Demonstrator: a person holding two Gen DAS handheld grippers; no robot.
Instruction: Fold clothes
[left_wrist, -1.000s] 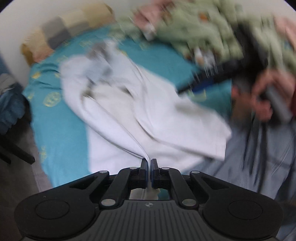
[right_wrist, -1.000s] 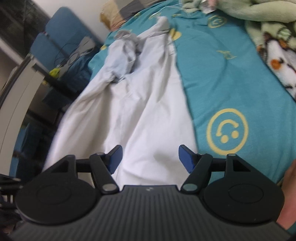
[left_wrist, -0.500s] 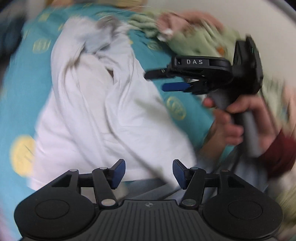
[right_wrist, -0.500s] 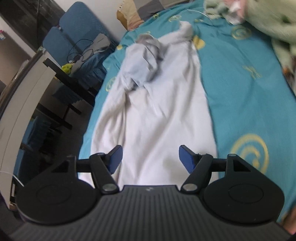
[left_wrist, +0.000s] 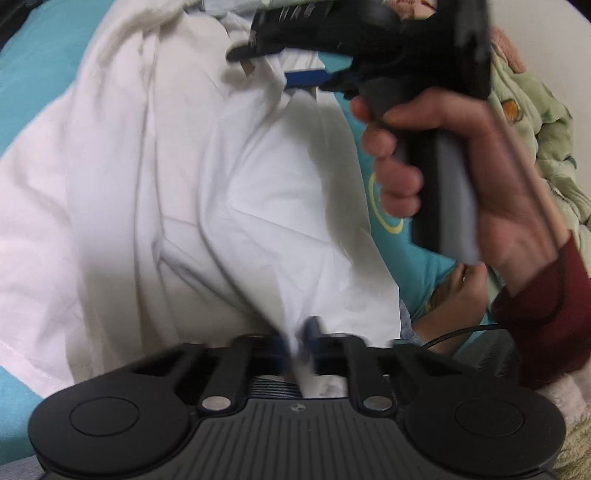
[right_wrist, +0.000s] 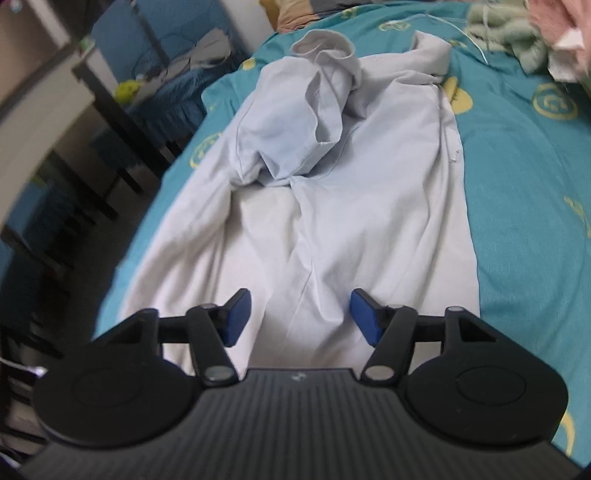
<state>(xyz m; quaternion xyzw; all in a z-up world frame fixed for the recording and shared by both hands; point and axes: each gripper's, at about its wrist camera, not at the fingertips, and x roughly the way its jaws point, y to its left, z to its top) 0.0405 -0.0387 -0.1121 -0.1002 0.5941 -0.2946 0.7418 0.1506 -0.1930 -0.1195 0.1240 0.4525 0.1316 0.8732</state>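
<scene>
The white garment (right_wrist: 332, 206) is spread along the teal bedsheet (right_wrist: 517, 166), its long axis running from near to far. Its near hem is pinched in the clenched left gripper (left_wrist: 297, 341). The right gripper (right_wrist: 298, 315), fingers spread, is held above the cloth's near part. The pinch itself is blurred; the far end is bunched.

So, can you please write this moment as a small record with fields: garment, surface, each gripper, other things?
garment: white garment, spread lengthwise, crumpled at far end
surface: teal bedsheet with yellow smiley prints
left gripper: shut on a near edge of the garment, blurred
right gripper: open, above the garment, holding nothing
right hand: grips the handle
other: green fleece blanket at far right
</scene>
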